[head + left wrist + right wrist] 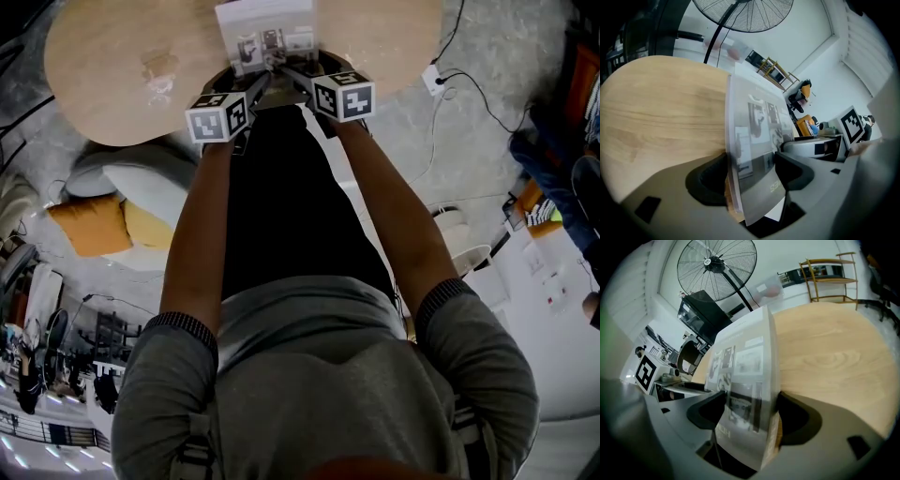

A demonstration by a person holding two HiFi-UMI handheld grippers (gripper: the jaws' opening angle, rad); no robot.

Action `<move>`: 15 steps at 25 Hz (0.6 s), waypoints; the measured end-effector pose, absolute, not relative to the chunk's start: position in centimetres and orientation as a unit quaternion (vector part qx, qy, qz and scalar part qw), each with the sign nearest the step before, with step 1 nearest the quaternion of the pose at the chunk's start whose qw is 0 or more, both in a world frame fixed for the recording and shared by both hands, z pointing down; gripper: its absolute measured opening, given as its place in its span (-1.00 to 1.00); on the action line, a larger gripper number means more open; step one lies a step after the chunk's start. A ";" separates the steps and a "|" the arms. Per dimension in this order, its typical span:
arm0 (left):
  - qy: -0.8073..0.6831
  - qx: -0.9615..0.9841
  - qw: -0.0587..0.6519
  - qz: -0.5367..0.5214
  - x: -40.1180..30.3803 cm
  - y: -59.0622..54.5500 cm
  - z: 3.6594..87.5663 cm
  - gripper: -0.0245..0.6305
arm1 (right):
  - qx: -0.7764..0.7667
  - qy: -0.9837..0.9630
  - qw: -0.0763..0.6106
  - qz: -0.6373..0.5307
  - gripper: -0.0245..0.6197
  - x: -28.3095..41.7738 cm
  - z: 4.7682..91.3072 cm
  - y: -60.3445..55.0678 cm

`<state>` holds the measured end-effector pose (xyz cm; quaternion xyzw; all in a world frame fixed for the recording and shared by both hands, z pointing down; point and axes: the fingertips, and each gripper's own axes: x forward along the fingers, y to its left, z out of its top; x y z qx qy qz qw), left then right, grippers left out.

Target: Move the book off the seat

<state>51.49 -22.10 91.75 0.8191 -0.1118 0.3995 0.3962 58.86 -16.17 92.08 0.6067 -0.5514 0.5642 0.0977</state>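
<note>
Currently grips the book (265, 28) with both tools at once. Clamps one near corner in the left gripper (752, 173), jaws wide apart yet pressed against both faces of the book; clamps the other near corner in the right gripper (752, 416) the same way. Holds the book over the near edge of the round wooden table (112, 66).

Right gripper (750, 416) clamped on book (745, 362).
Both jaws press the upright book's faces, its printed cover turned left. Round pale wood surface (834, 348) spreads right; pedestal fan (716, 268) and wooden shelf rack (829, 275) behind.
</note>
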 end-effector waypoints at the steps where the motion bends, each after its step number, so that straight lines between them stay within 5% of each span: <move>1: -0.112 0.817 0.400 0.400 51.5 -22.0 92.2 0.11 | 0.607 -0.550 0.099 0.565 0.24 58.9 92.5 -16.1; 15: -0.132 0.807 0.415 0.399 51.5 -23.5 93.4 0.11 | 0.632 -0.538 0.098 0.549 0.20 59.7 93.0 -16.5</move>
